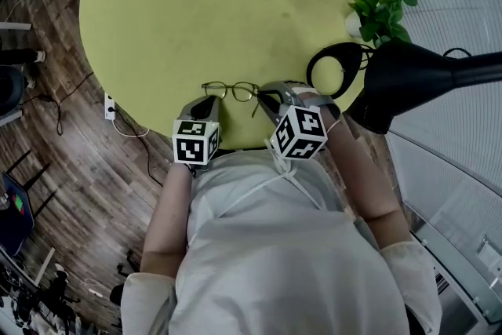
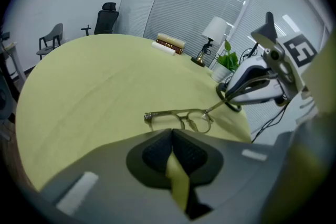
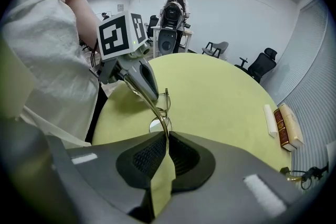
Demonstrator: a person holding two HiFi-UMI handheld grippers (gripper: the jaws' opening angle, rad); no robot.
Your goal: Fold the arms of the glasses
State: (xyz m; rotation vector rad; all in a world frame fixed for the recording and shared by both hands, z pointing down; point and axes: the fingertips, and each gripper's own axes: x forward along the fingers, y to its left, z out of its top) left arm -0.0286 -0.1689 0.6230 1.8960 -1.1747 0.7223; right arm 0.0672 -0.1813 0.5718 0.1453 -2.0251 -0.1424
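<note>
At the table's near edge, the right gripper [image 3: 165, 136] is clamped on one arm of the single pair of glasses [image 1: 230, 91], which rests on the round yellow-green table [image 1: 196, 4]. The left gripper [image 2: 171, 132], jaws together and holding nothing, sits just beside the frame's other end. Farther out stand one potted plant [image 1: 380, 12], one table lamp [image 2: 212, 34] and two books [image 3: 286, 126]
</note>
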